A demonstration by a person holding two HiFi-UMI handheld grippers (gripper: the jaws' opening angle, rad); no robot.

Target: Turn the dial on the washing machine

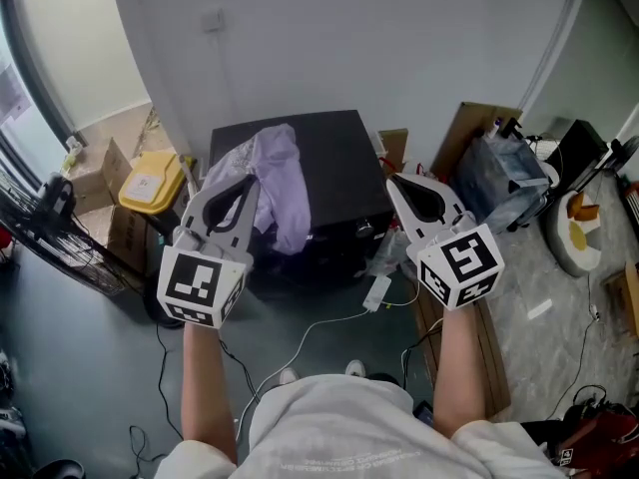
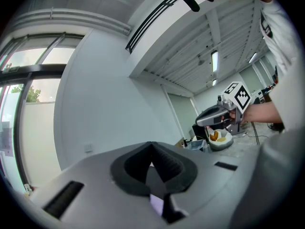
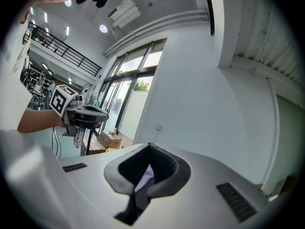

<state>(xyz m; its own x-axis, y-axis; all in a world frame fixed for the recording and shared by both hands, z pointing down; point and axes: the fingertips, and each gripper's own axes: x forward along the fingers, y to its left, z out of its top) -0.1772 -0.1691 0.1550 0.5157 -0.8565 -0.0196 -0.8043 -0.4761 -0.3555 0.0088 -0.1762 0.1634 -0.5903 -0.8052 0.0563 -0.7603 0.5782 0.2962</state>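
Observation:
A black, box-like washing machine (image 1: 339, 158) stands against the white wall, with a lilac cloth (image 1: 280, 183) draped over its top and front. A small shiny knob (image 1: 364, 230) shows on its front face. I hold both grippers level above and in front of it, apart from it. My left gripper (image 1: 255, 180) (image 2: 151, 144) hangs over the cloth, its jaws together and nothing held. My right gripper (image 1: 391, 180) (image 3: 150, 146) hovers by the machine's right corner, also shut and empty. Each gripper view shows the other gripper off to the side (image 2: 202, 120) (image 3: 102, 114).
A yellow container (image 1: 152, 180) and cardboard boxes (image 1: 108, 173) sit left of the machine, beside a black wire rack (image 1: 45, 230). To the right are a clear plastic bag (image 1: 502, 173) and a white bowl (image 1: 577, 233). A white power strip (image 1: 377, 292) and cables lie on the floor.

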